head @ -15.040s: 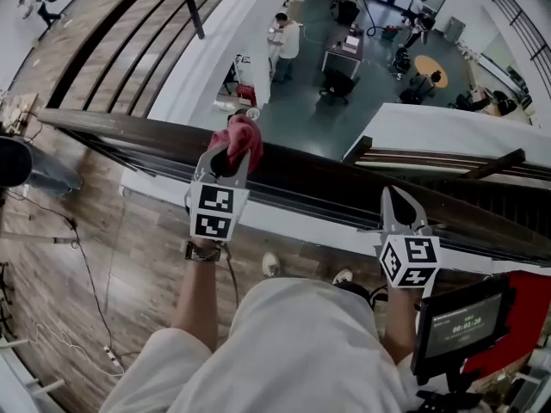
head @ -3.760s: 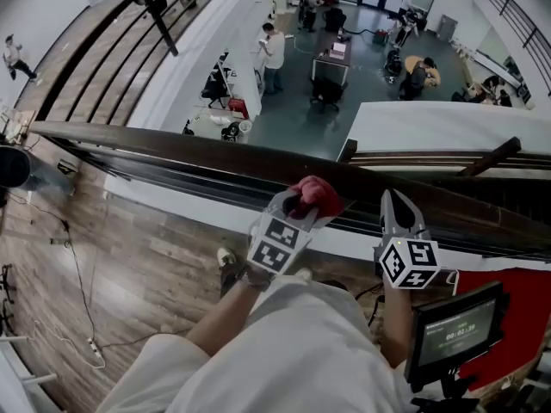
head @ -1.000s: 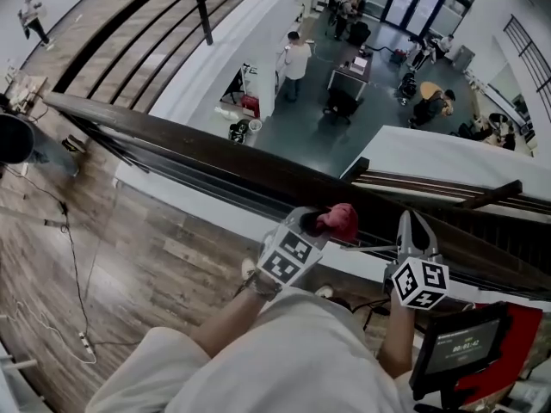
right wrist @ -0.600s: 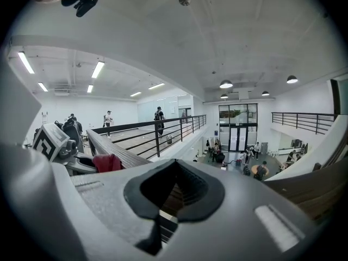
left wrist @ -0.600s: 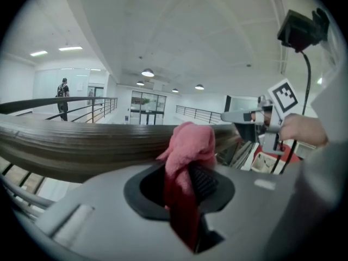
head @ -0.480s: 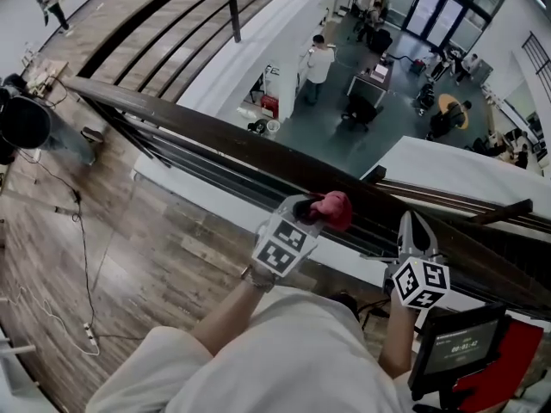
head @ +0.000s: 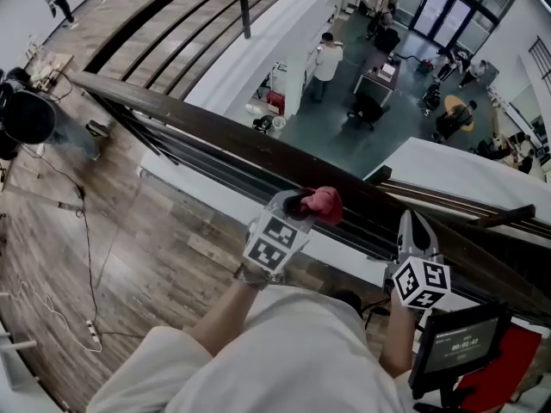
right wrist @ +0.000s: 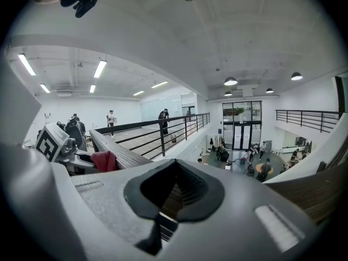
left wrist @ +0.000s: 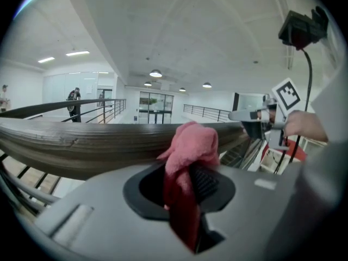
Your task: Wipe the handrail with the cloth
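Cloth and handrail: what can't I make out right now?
- Where cloth meets handrail: hidden beneath the cloth, both head and left gripper views.
- Handrail dirt or wetness: too small, head view.
- Handrail's right end: cut off by head view's edge.

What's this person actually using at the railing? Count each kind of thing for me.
grippers: 2 (left gripper, right gripper)
pink cloth: 1
wooden handrail: 1
Total: 4
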The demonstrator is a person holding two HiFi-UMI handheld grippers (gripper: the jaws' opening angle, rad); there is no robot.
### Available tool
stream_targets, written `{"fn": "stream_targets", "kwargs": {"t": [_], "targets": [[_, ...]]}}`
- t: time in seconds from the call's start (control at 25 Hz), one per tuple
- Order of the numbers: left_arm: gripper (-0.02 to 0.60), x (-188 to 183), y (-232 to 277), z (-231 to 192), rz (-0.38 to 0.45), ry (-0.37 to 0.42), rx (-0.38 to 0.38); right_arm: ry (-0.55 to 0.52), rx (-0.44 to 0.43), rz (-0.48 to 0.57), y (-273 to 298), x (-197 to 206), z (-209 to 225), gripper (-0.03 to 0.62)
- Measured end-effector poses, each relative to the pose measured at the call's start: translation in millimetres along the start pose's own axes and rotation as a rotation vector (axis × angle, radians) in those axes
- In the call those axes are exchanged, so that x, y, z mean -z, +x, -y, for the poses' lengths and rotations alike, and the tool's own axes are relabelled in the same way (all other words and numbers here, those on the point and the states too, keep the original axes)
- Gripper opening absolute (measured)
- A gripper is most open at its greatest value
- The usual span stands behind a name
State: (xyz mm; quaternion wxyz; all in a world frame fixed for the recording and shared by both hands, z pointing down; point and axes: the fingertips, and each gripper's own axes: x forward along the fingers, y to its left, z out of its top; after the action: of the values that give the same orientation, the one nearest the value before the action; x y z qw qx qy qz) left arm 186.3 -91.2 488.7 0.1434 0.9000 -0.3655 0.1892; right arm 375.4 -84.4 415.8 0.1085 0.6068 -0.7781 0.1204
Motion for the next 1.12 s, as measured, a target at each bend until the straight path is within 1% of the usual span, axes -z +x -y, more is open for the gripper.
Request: {"fn": "stream_targets", "kwargs": {"t": [0.2, 0.44, 0.6, 0.92, 1.0, 1.12], "targets": [[0.1, 5, -8, -16, -0.004, -0.006, -0.02, -0.016, -0.003, -0.014, 5, 2, -7, 0.003], [0.104, 9, -25, -48, -0.002, -0.03, -0.077, -0.027, 0.029, -0.017, 7, 1, -7, 0.003], [0.106, 12, -36, -69, 0.002, -0.041, -0.125, -0.016, 0.048, -0.006, 7, 1, -6, 0.003], [0.098, 14, -59, -109, 0.003, -0.082, -0.249, -0.022, 0.041, -0.006, 8, 1, -5, 0.003], [0.092, 12, -64, -114, 0.003, -0.077, -0.28, -0.022, 0.034, -0.005, 8, 0, -5, 0.003], [0.08, 4, -71, -115, 0.007, -0.024, -0.336, -0.027, 0.028, -0.004, 7, 0, -7, 0.003]]}}
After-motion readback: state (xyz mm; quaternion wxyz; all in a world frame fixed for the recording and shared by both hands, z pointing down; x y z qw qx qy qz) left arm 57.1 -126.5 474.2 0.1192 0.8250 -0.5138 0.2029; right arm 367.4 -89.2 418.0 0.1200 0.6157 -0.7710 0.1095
